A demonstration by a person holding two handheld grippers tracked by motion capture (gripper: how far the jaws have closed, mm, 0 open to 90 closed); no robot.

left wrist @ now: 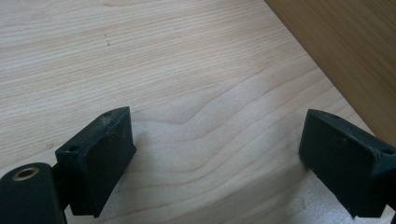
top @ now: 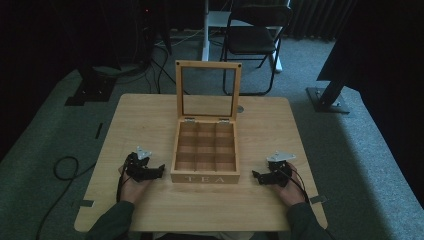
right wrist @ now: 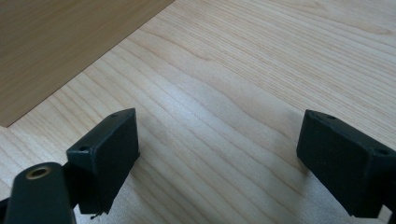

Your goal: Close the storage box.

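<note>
Near the middle of the light wooden table [top: 125,120], a bit toward the person's edge, sits a square wooden tea box [top: 205,152] with "TEA" on its front and nine small compartments, all looking bare. Its glass-paned lid [top: 208,90] stands upright on the far hinges, so the box is already open.

Just beside the box's left wall, the left gripper [top: 159,170] rests low over the table with its black jaws spread wide and nothing between them; its own view has plain wood grain between the pads [left wrist: 100,158] and the box's side off at the upper right. The right gripper [top: 256,176] mirrors it beside the right wall, jaws also spread and not holding anything.

Looks like a ready pose, honestly, with both grippers flanking the box and neither touching it. Best guess at the next move: one gripper lifts to the lid's top edge while the other steadies the box, then eases it down slowly so it doesn't slam.
</note>
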